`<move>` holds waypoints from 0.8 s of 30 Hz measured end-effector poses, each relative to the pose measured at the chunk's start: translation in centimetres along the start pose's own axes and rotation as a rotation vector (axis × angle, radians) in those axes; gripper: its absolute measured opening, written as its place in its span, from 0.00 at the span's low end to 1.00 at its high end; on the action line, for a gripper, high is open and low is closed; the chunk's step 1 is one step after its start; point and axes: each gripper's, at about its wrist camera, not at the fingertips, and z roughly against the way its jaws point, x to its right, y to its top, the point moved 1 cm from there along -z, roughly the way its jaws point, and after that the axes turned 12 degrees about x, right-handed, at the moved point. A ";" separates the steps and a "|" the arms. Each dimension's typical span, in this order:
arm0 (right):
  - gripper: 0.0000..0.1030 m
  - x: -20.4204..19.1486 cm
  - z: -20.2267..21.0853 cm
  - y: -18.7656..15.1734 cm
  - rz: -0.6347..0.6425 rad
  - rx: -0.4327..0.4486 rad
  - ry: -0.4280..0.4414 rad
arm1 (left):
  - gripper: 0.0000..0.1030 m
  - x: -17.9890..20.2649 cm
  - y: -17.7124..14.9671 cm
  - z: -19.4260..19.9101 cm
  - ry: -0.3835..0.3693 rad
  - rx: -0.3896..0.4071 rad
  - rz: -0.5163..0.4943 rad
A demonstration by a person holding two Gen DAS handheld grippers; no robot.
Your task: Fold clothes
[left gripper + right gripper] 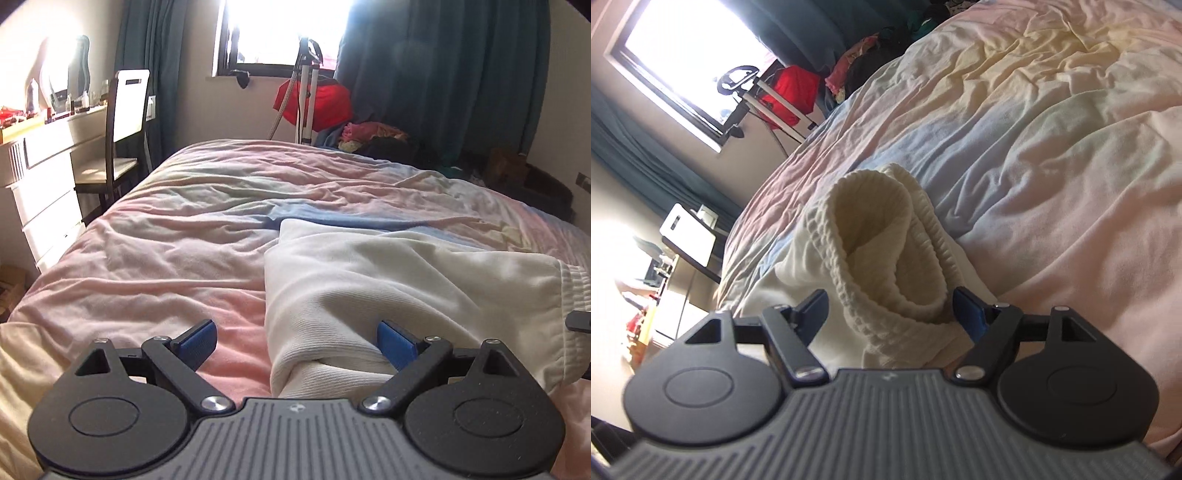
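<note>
A white knit garment (388, 280) lies on the bed, partly folded, with a ribbed cuff end reaching between the fingers of my left gripper (297, 343). The left gripper is open, its blue pads wide apart around the fabric. In the right wrist view the garment's ribbed elastic hem (882, 258) stands bunched up between the fingers of my right gripper (892, 310), which is also open. Neither gripper pinches the cloth. The tip of the other gripper (578, 320) shows at the right edge of the left wrist view.
The bed has a rumpled pink, blue and yellow duvet (166, 236). A chair (125, 122) and white dresser (40, 177) stand at the left. A heap of clothes (369, 133), a red bag (325, 105) and a tripod (308, 85) sit beyond the bed under the window.
</note>
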 end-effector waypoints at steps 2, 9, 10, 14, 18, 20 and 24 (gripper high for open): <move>0.78 1.0 0.5 0.2 -0.051 0.021 -0.032 | 0.92 -0.2 -0.3 -0.7 0.000 -0.020 0.015; 0.78 0.9 -0.3 -1.8 -0.108 -0.175 0.096 | 0.93 -0.7 -0.8 -2.0 0.010 -0.052 0.040; 0.78 0.7 -0.8 -2.2 -0.109 -0.206 0.108 | 0.93 -0.7 -0.8 -2.0 0.010 -0.053 0.043; 0.78 -0.1 -1.2 -1.9 -0.082 -0.142 0.120 | 0.94 -0.8 -0.9 -1.8 0.011 -0.058 0.052; 0.69 -0.8 -0.5 -0.8 -0.051 0.011 0.109 | 0.94 -0.7 -1.0 -1.3 0.002 -0.064 0.056; 0.69 -1.7 -0.5 -0.5 0.018 0.055 0.104 | 0.94 -0.4 -1.1 -1.1 0.004 -0.061 0.039; 0.68 -1.9 -3.0 -1.1 0.097 -0.020 -0.013 | 0.94 0.4 -1.5 -0.6 0.003 -0.060 -0.005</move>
